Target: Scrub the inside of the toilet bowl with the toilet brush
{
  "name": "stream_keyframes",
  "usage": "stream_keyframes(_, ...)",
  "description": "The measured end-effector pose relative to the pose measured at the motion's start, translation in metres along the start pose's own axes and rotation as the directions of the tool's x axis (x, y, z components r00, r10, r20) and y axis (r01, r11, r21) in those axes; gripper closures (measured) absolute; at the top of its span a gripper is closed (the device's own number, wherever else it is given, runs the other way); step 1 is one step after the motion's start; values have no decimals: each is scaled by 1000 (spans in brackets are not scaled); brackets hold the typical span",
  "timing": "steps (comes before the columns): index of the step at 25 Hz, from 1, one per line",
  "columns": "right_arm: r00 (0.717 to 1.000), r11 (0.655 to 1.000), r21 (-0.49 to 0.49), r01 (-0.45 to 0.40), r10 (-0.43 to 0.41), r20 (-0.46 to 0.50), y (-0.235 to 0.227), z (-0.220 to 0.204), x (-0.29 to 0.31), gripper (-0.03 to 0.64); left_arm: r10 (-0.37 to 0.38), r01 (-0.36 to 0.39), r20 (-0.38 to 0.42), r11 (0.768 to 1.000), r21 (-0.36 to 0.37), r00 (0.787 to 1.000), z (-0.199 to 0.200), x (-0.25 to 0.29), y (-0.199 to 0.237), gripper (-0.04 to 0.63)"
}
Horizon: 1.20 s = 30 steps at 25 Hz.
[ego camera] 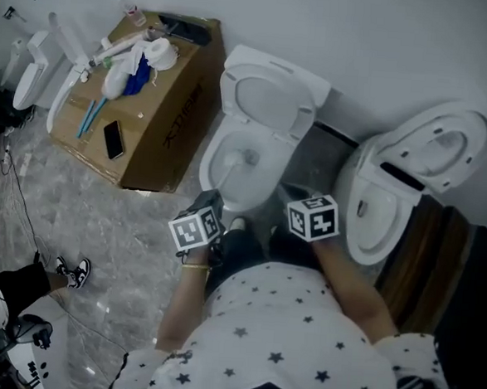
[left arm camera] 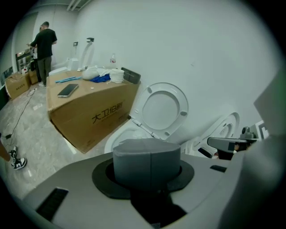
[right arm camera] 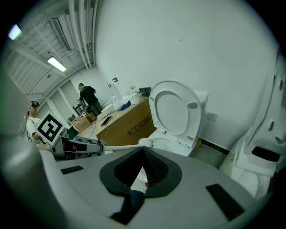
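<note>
Fingers (left arm camera: 134, 160) of the left gripper (left arm camera: 150, 156) shut flat against each other. From the right gripper view, clamped on the thin white handle of the toilet brush (right arm camera: 129, 144). Fingers (right arm camera: 155, 166) of the right gripper (right arm camera: 142, 165) apart in a narrow V, gripping nothing, parked near and just right of the bowl.

Brush reaching from the near left over the rim of the toilet bowl (ego camera: 216, 150), bristle head low inside, about the middle, in the head view. Seat and lid (ego camera: 271, 96) raised toward the far wall. Cardboard box (ego camera: 161, 125) to the left, second toilet (ego camera: 393, 200) to the right, both apart from the work.

Judged as the scrubbing step itself; no telling how much of the bowl is done. Next, probably: sweep the head round the inner wall and up under the rim, pressing the bristles to the porcelain. Mind the grip, since a thin handle between flat fingers could twist or slip under side load. No call for the right gripper, except perhaps to steady.
</note>
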State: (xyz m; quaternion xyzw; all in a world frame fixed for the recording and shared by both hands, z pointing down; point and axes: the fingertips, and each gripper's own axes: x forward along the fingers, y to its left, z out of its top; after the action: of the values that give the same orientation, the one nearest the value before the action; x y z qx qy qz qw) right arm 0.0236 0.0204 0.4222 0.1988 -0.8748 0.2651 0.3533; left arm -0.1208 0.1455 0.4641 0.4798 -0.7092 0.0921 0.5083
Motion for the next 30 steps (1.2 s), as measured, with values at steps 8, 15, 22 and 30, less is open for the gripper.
stream_keyframes(8, 996, 992, 101, 78, -82, 40, 9, 0, 7, 611, -50, 57, -78, 994, 93, 996, 13, 20, 13, 448)
stream_keyframes(15, 988, 975, 178, 131, -144, 61, 13, -6, 10, 611, -78, 98, -123, 981, 168, 989, 25, 39, 18, 448)
stream_keyframes(22, 982, 956, 240, 171, -186, 42, 16, -22, 17, 611, -94, 133, -174, 965, 227, 980, 33, 65, 22, 448)
stream_keyframes(30, 979, 947, 266, 183, -199, 36, 23, -21, 36, 611, -88, 143, -221, 958, 247, 971, 39, 101, 35, 448)
